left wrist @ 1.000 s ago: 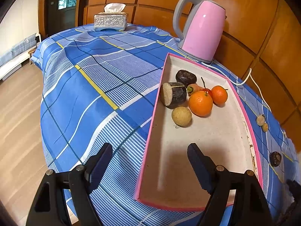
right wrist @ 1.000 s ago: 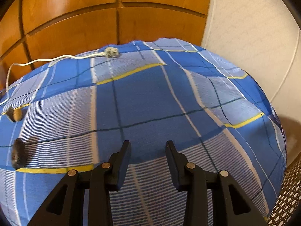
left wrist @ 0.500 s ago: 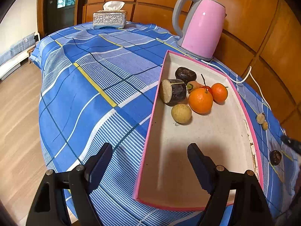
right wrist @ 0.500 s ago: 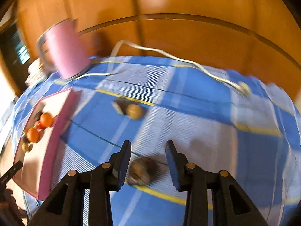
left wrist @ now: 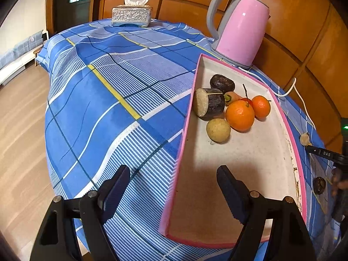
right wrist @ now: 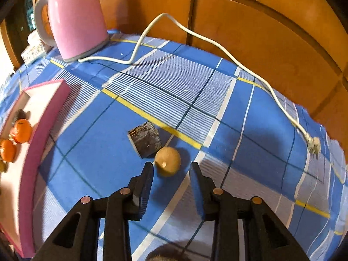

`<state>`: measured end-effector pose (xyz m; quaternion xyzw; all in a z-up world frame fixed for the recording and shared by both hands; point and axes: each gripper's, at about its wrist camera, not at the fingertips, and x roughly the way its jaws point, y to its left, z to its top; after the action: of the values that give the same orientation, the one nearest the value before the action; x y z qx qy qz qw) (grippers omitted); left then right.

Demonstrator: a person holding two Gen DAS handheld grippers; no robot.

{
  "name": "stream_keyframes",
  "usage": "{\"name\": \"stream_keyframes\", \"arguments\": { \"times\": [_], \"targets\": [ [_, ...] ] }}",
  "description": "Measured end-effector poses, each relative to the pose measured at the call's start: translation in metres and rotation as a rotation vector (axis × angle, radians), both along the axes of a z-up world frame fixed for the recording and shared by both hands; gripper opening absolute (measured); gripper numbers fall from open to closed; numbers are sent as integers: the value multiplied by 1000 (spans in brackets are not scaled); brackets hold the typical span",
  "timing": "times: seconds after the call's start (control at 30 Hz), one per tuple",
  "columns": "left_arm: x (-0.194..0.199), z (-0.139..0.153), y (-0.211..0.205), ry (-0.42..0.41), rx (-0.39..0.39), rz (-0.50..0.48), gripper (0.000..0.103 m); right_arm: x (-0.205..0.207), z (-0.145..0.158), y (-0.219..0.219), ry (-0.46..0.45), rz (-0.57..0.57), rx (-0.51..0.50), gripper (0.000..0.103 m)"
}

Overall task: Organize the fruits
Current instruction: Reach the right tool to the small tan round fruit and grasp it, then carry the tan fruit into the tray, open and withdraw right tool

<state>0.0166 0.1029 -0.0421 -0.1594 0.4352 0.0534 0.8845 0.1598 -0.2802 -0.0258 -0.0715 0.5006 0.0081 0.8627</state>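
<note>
Six pieces already lie in the pink-rimmed tray [left wrist: 280,117]: a large orange [left wrist: 240,115], a smaller orange [left wrist: 261,106], a tan round fruit [left wrist: 218,129], a dark cut cylinder with a pale face [left wrist: 209,105], a dark wrinkled fruit [left wrist: 222,83], and a small orange-red piece with a green end [left wrist: 232,97] tucked among them; a red bit behind the large orange is too hidden to name. Judging by what lies outside, three pieces remain on the blue plaid worktop [right wrist: 217,91]: a tan round fruit with a stem nub [right wrist: 168,161], a dark cut chunk [right wrist: 145,139] touching it on the tray side, and a dark wrinkled fruit [left wrist: 319,185] close beside the tray's right rim. The right hand-held gripper [right wrist: 170,167] hovers just short of the tan fruit with its jaws closing, nothing pressed between them. The left hand-held gripper [left wrist: 173,174] stands wide apart and empty, straddling the tray's left rim near its front corner. Room to work looks generous: the near half of the tray is bare, and the worktop between the loose pieces and the tray is clear cloth. Limits to mind are the pink kettle [right wrist: 74,17] and its white cord [right wrist: 195,34] trailing behind the fruit, the wood-panelled wall beyond, and the cloth's far edge falling away past the plug [right wrist: 313,144].
</note>
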Motion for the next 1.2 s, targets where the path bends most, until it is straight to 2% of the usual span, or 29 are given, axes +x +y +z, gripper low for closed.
{"name": "stream_keyframes", "arguments": {
  "times": [0.07, 0.1, 0.17, 0.23, 0.37, 0.63, 0.77, 1.03, 1.2],
  "targets": [
    [1, -1, -1, 4, 2, -4, 82, 6, -4, 2, 17, 16, -10, 32],
    [1, -1, -1, 5, 3, -5, 82, 8, -5, 4, 20, 27, -24, 26],
    [1, -1, -2, 3, 5, -6, 82, 7, -5, 9, 14, 30, -48, 25],
    [0, 1, -2, -6, 11, -8, 82, 2, -1, 11, -1, 22, -30, 25],
    [-1, 1, -3, -6, 15, -10, 82, -27, 6, 24, -24, 42, -20, 25],
    [-6, 4, -11, -15, 28, -40, 82, -88, 9, 52, -19, 82, 119, 25],
    [-9, 7, -15, -26, 34, -55, 82, -113, -1, 59, -22, 81, 121, 25],
    [-17, 12, -18, -41, 46, -70, 82, -132, -7, 47, -54, 12, 226, 25],
    [-20, 15, -16, -45, 46, -66, 82, -134, -8, 46, -71, 1, 239, 25]
  ]
}}
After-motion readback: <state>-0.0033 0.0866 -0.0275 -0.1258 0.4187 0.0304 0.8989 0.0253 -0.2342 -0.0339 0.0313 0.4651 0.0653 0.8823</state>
